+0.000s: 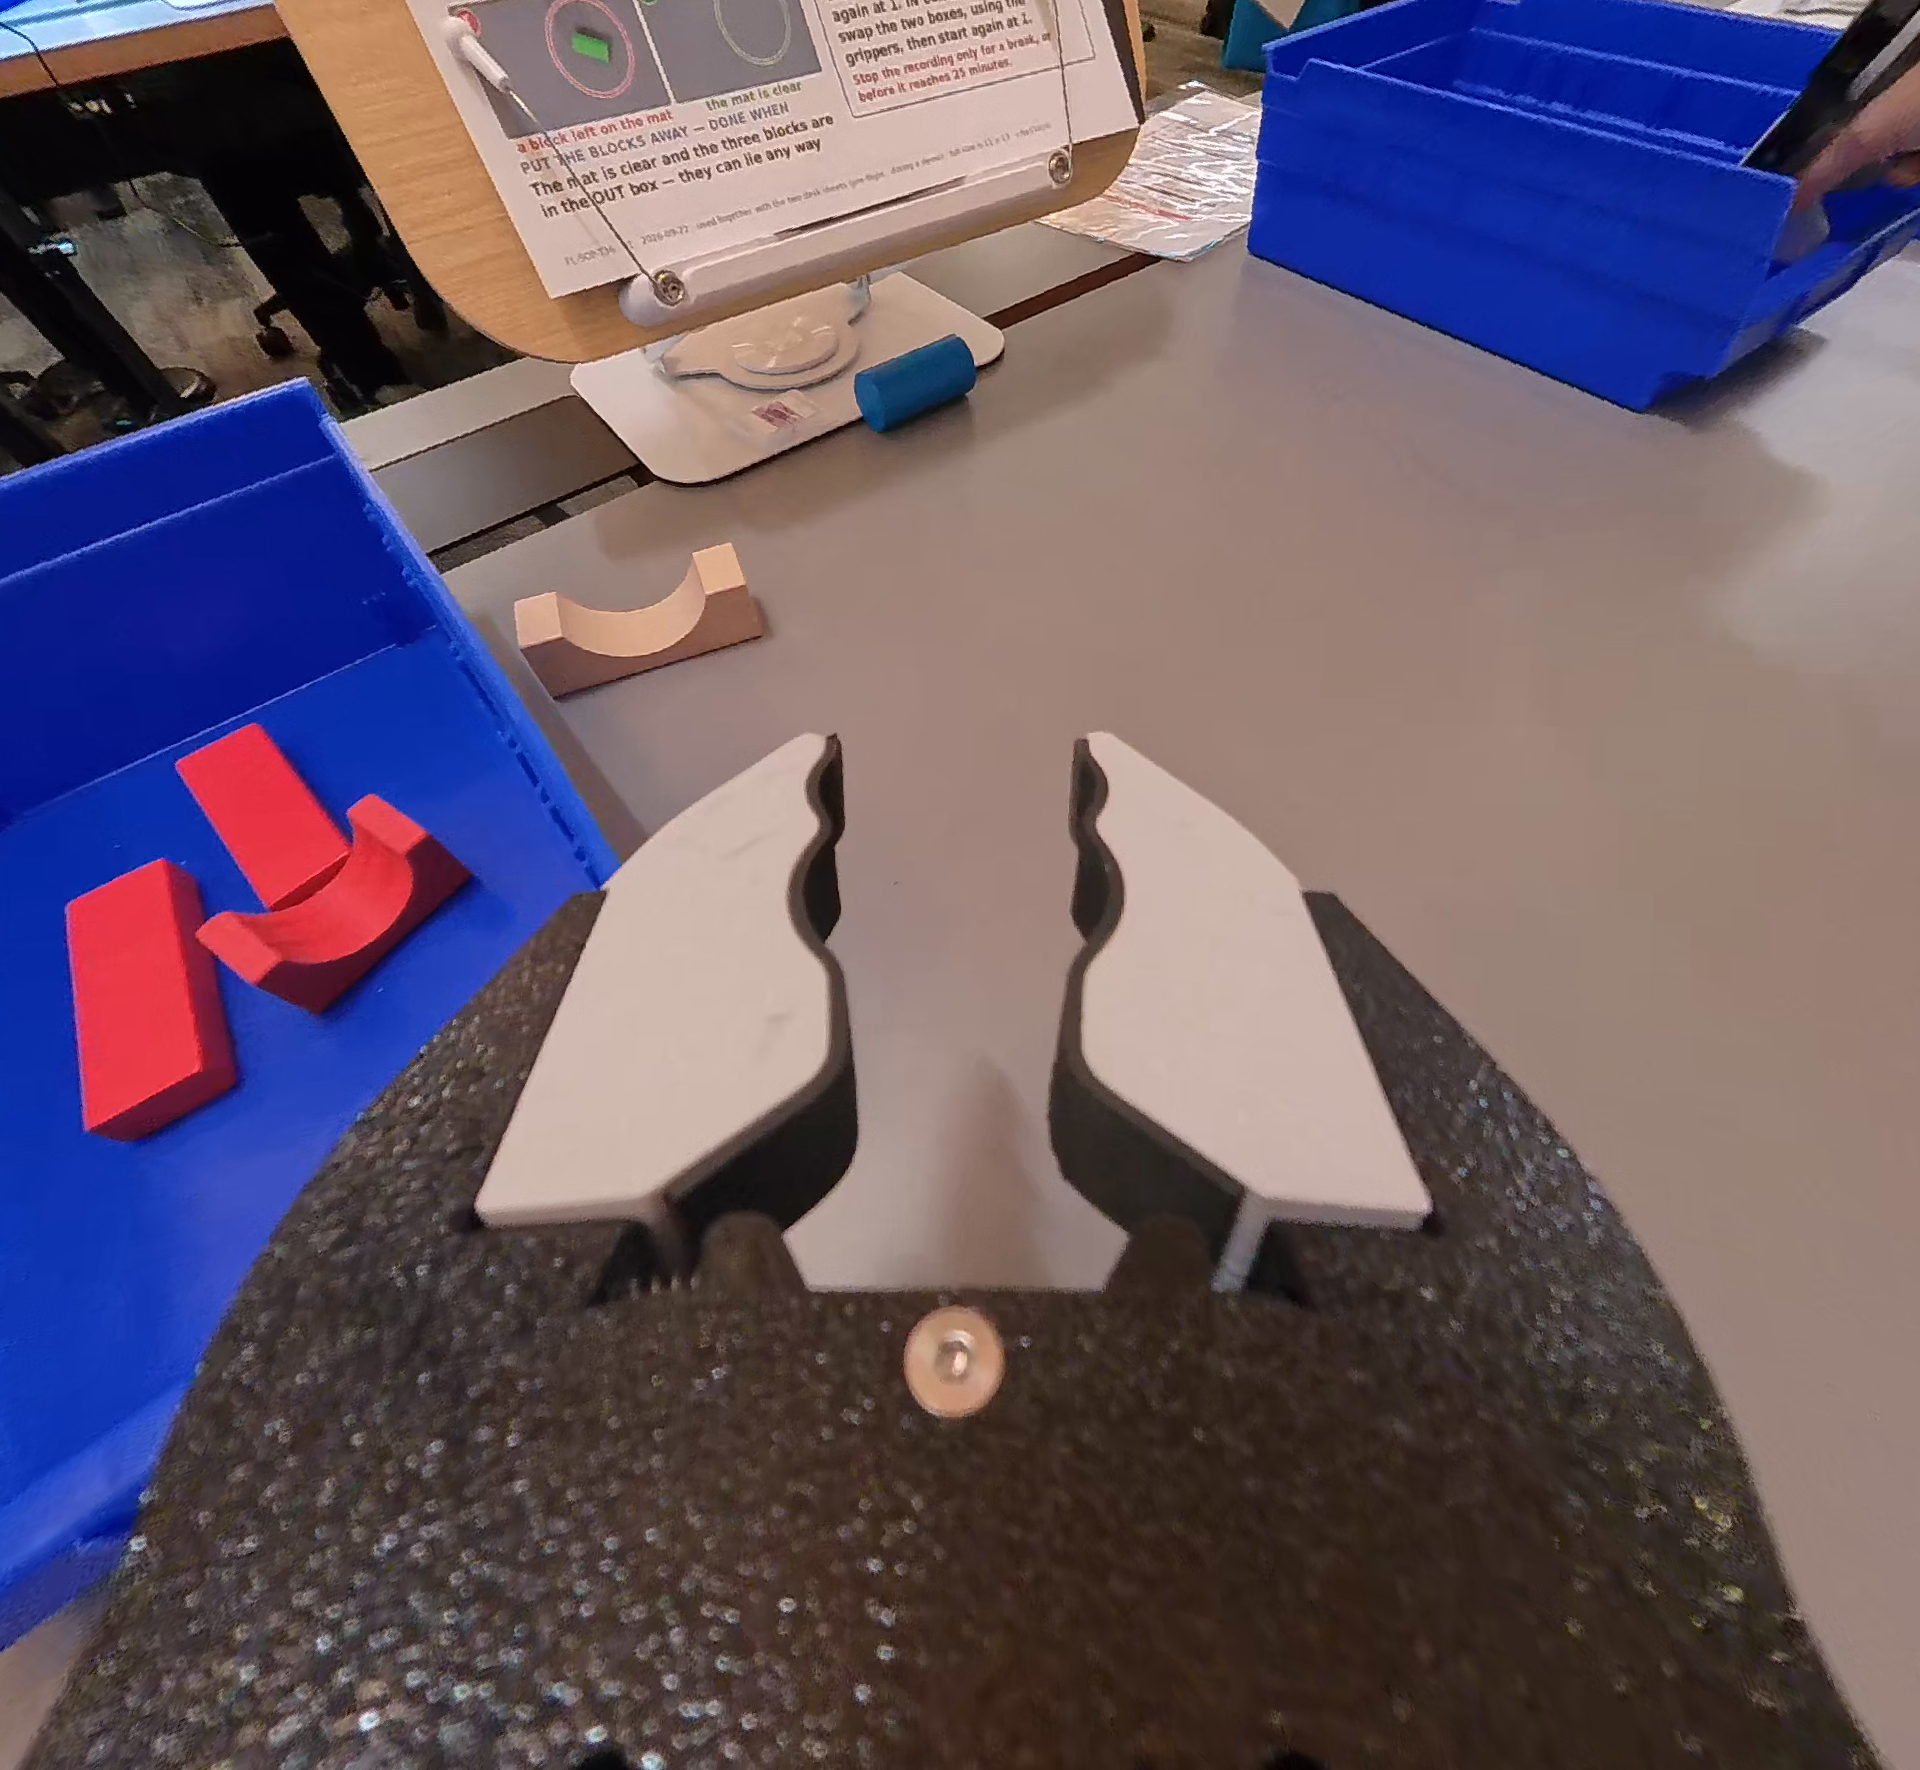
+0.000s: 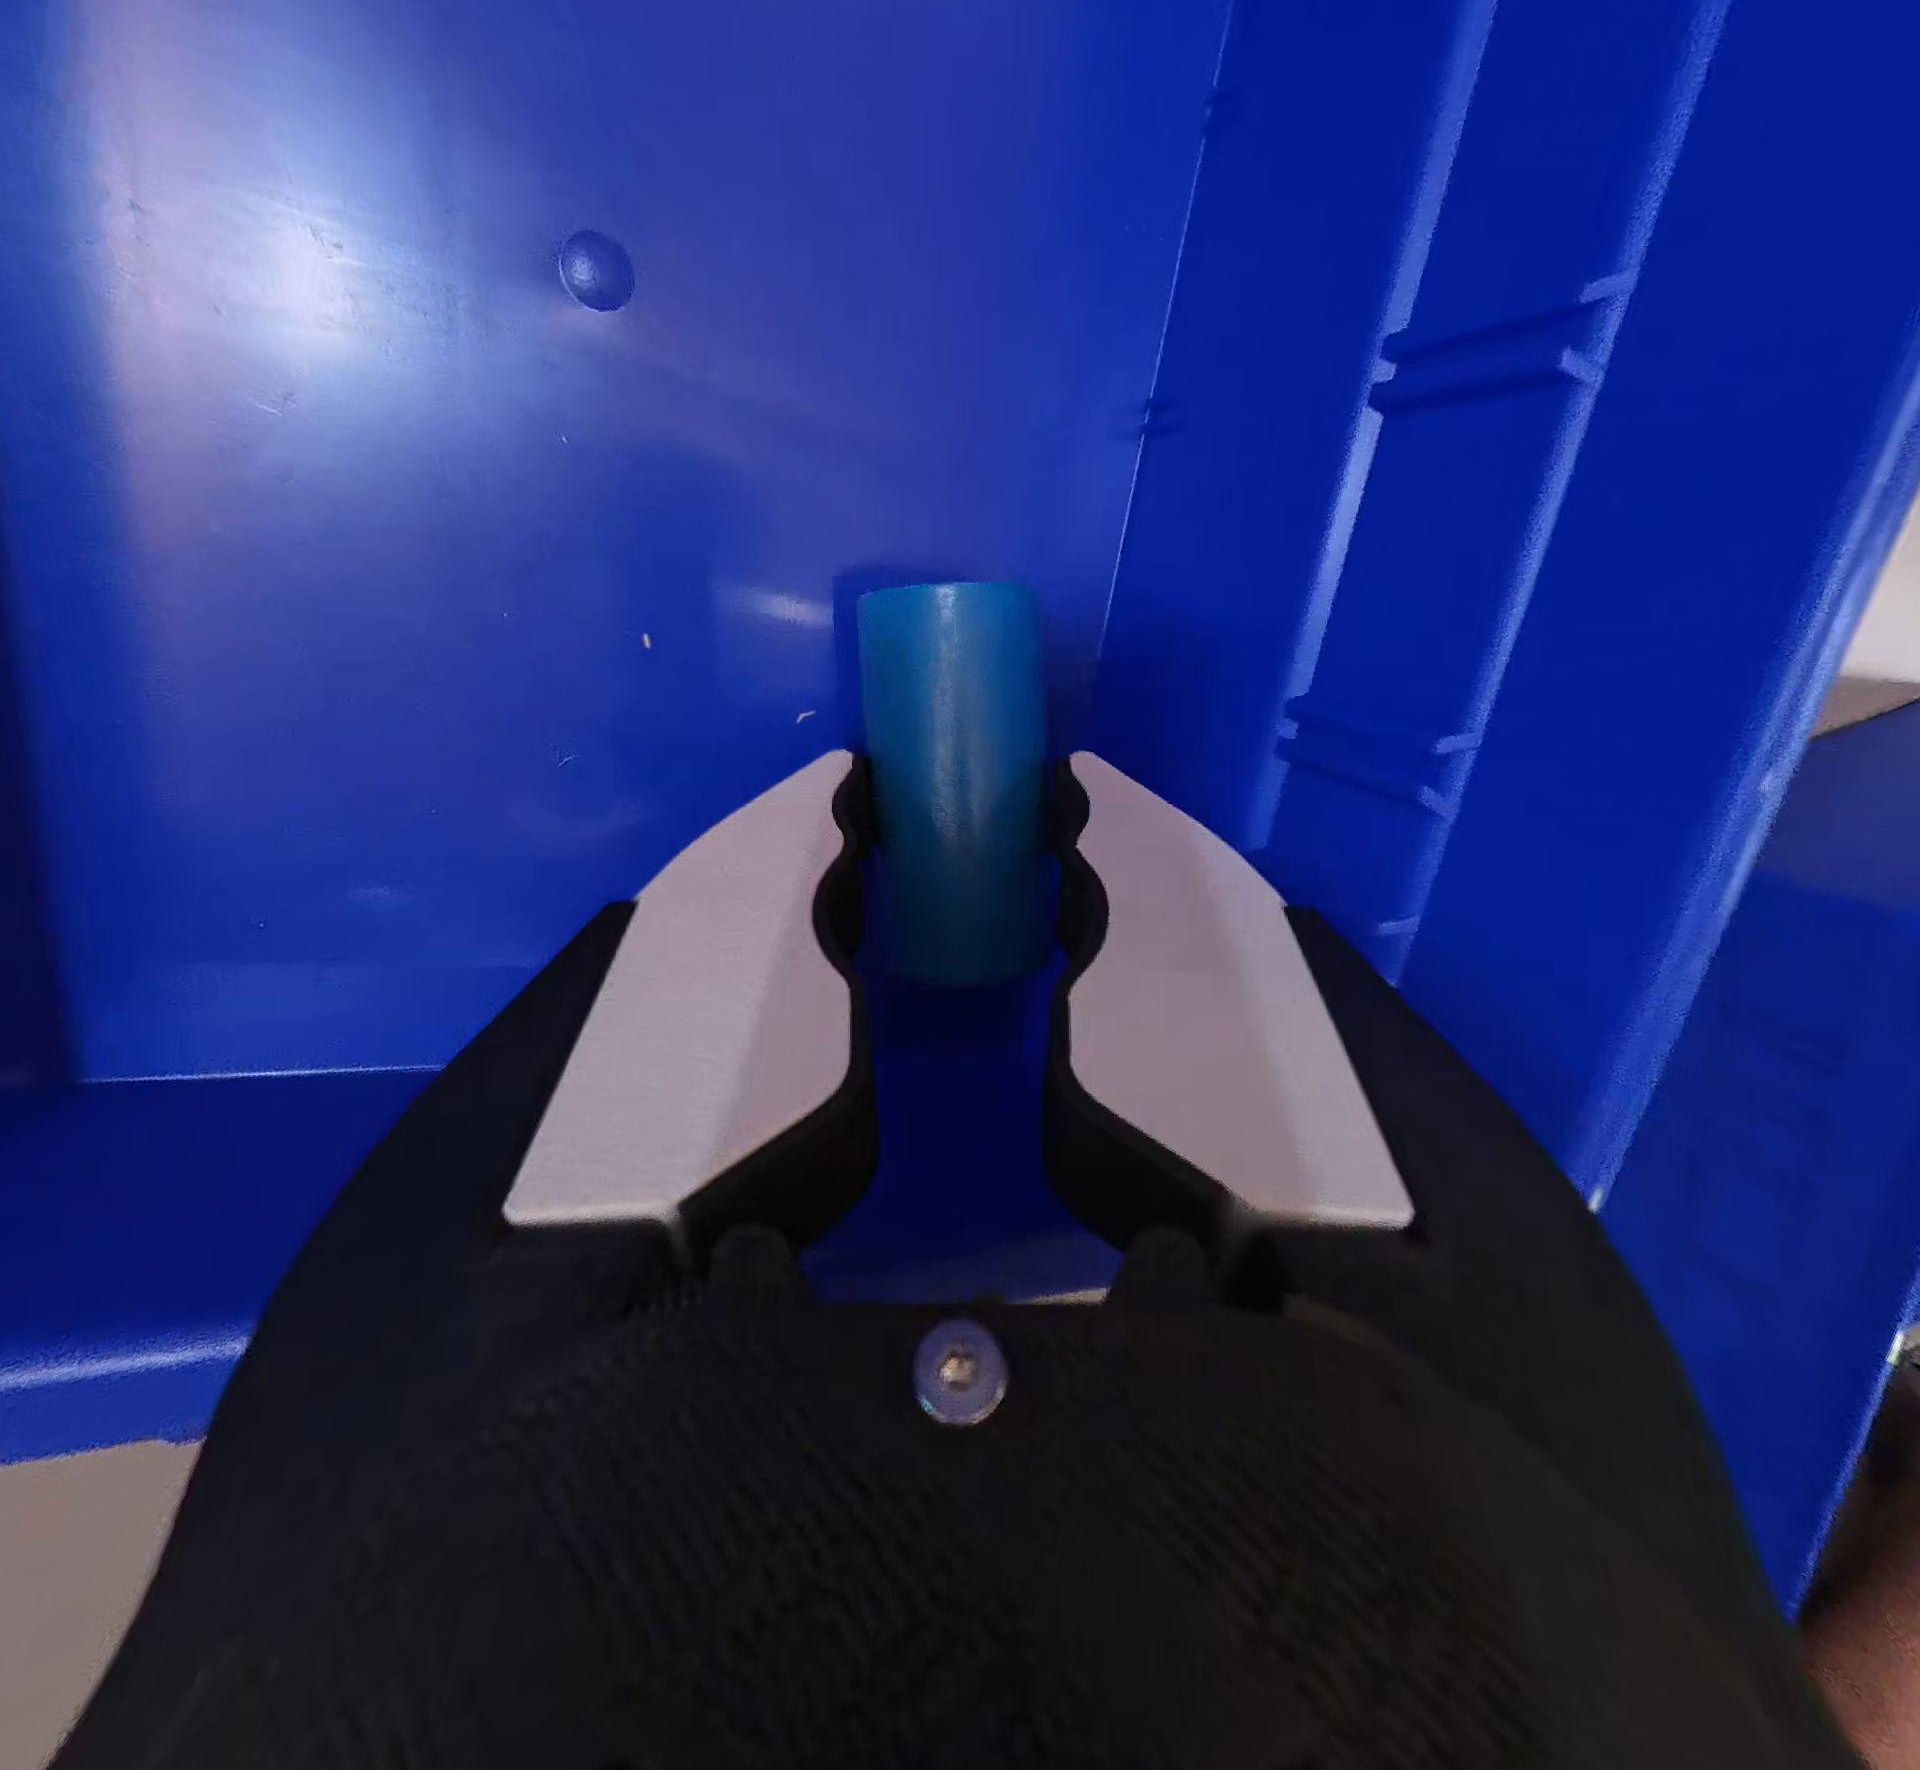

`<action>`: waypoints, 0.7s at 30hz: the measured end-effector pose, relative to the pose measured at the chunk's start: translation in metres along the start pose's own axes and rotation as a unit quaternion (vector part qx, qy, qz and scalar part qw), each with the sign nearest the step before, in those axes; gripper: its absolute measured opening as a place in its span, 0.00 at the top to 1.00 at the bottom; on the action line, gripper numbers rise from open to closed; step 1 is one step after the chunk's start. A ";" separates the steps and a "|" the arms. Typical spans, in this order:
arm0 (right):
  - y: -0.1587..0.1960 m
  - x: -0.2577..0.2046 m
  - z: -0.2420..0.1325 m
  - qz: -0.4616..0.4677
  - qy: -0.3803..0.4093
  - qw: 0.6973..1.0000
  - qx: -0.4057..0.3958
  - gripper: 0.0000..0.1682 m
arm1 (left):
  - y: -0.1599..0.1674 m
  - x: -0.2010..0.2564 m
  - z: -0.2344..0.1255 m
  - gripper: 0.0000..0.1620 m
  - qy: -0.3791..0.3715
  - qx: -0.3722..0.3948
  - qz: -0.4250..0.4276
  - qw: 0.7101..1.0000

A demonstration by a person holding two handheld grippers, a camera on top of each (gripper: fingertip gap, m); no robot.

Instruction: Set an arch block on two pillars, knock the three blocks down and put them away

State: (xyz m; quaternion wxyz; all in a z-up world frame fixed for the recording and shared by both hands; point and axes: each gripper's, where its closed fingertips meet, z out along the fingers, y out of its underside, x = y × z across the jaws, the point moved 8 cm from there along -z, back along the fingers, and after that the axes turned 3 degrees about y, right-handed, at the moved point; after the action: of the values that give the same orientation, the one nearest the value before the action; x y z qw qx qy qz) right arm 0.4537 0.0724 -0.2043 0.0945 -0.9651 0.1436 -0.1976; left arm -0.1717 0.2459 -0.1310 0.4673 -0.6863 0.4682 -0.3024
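My left gripper (image 1: 956, 754) is open and empty, over the bare grey table (image 1: 1299, 681). A pale wooden arch block (image 1: 634, 619) lies on the table ahead to its left. A blue cylinder (image 1: 914, 382) lies farther off by a stand's base. My right gripper (image 2: 956, 764) is shut on a teal-blue cylinder (image 2: 951, 785), its pads against both sides, inside a blue bin (image 2: 416, 370) close to the right wall. That right-hand bin (image 1: 1538, 193) shows in the left wrist view, with the right gripper's black body (image 1: 1839, 79) reaching into it.
A second blue bin (image 1: 156, 1357) stands at my left and holds two red flat blocks (image 1: 145, 993) and a red arch block (image 1: 332, 920). A wooden stand with a printed sheet (image 1: 727, 58) stands at the table's far edge. A foil bag (image 1: 1174, 172) lies behind.
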 end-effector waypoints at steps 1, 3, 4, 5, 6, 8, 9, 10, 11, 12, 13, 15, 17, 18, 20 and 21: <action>-0.001 0.000 0.000 -0.003 0.006 1.000 0.002 0.79 | 0.000 0.000 0.000 0.74 0.000 0.000 0.000 1.000; -0.003 -0.002 -0.003 0.004 0.005 1.000 0.016 0.75 | 0.000 0.000 0.000 0.74 0.001 0.000 -0.002 1.000; -0.005 -0.003 -0.008 0.007 0.002 1.000 0.022 0.71 | 0.001 0.000 0.000 0.74 0.002 0.000 -0.004 1.000; -0.008 -0.003 -0.016 0.006 0.004 0.999 0.034 0.68 | 0.001 0.000 0.000 0.74 0.002 0.000 -0.005 1.000; -0.012 -0.003 -0.027 0.008 0.002 0.998 0.057 0.66 | 0.001 0.000 0.000 0.74 0.002 0.000 -0.005 1.000; -0.025 -0.009 -0.059 0.017 -0.030 0.992 0.121 0.63 | 0.001 -0.001 0.000 0.74 0.001 0.001 -0.005 1.000; -0.034 -0.015 -0.078 0.015 -0.056 0.986 0.158 0.61 | 0.001 -0.001 0.000 0.74 0.001 0.002 -0.006 1.000; -0.042 -0.024 -0.100 0.002 -0.086 0.977 0.197 0.59 | 0.001 -0.001 0.000 0.75 0.002 0.003 -0.007 1.000; -0.050 -0.035 -0.122 -0.020 -0.114 0.965 0.236 0.59 | 0.001 -0.002 0.001 0.75 0.003 0.003 -0.009 1.000; -0.058 -0.049 -0.143 -0.053 -0.135 0.950 0.277 0.59 | 0.001 -0.002 0.002 0.74 0.004 0.003 -0.010 1.000; -0.065 -0.065 -0.163 -0.093 -0.149 0.933 0.316 0.59 | 0.001 -0.002 0.003 0.74 0.005 0.002 -0.011 1.000; -0.076 -0.103 -0.189 -0.178 -0.159 0.899 0.368 0.59 | 0.002 -0.001 0.005 0.74 0.007 -0.002 -0.008 1.000; -0.085 -0.145 -0.199 -0.245 -0.156 0.872 0.393 0.59 | 0.003 0.001 0.006 0.74 0.008 -0.007 -0.004 1.000; -0.090 -0.165 -0.199 -0.269 -0.155 0.862 0.400 0.59 | 0.003 0.001 0.007 0.74 0.008 -0.008 -0.002 1.000; -0.100 -0.207 -0.191 -0.299 -0.168 0.844 0.413 0.60 | 0.003 0.002 0.007 0.74 0.008 -0.010 0.000 1.000; -0.105 -0.226 -0.182 -0.314 -0.168 0.834 0.421 0.60 | 0.003 0.002 0.007 0.74 0.008 -0.009 -0.001 1.000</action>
State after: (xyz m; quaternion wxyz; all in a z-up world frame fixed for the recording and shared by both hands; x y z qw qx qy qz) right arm 0.2049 0.2195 -0.0944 0.4473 -0.8436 -0.2823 -0.0924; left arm -0.1667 0.2463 -0.1367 0.4571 -0.6884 0.4741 -0.3038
